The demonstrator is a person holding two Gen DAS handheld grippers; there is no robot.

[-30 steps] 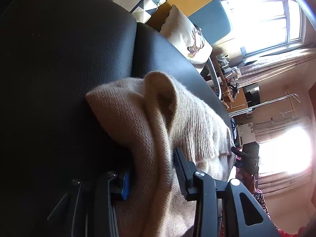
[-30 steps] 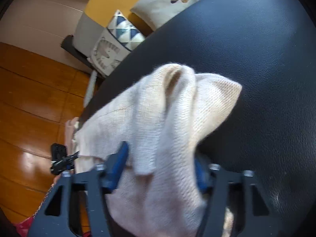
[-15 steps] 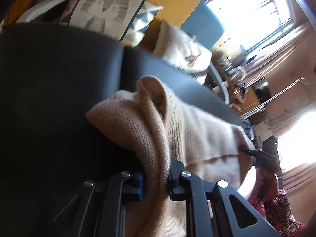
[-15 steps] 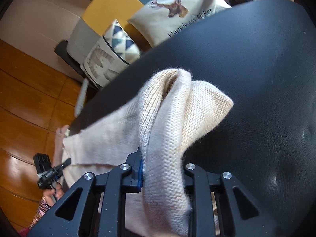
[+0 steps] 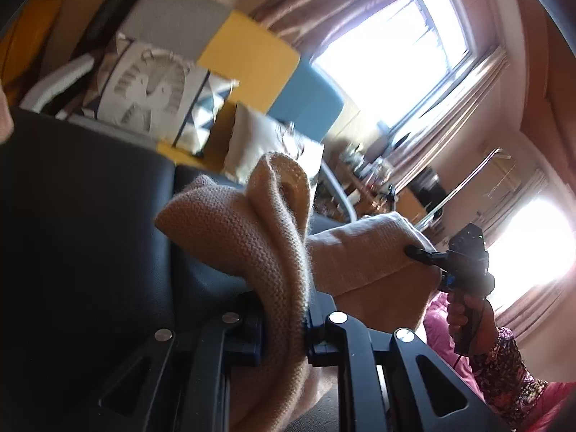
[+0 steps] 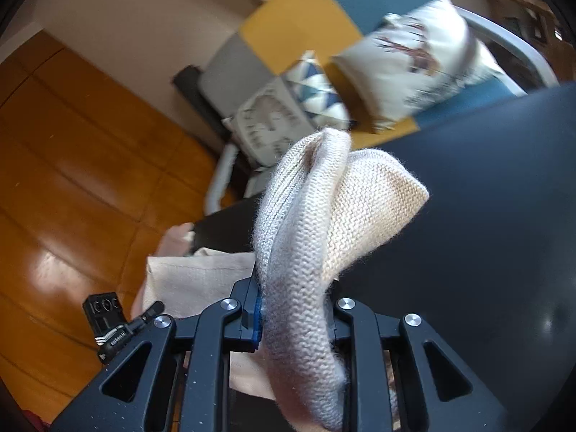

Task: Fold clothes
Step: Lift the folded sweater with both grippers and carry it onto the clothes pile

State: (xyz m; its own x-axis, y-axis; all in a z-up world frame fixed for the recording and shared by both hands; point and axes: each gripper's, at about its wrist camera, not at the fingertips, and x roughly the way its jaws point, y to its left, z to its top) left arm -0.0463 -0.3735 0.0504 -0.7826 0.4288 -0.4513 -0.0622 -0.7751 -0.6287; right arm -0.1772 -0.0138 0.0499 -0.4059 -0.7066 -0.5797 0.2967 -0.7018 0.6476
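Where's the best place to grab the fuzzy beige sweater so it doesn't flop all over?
Probably by its two corners, as now: the left hand-held gripper and right hand-held gripper each pinch a bunched corner of the sweater, coming in from the edge, over the black seat. Soft knit sags between grips.

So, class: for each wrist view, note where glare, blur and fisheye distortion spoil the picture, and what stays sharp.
Left wrist view: the windows are blown out to white glare, the cushions are motion-blurred, and the beige knit sweater is sharp. Right wrist view: the wooden floor shows a bright reflection, the sofa cushions are smeared, the sweater's weave is crisp, and the corners are vignetted black with lines bowed.
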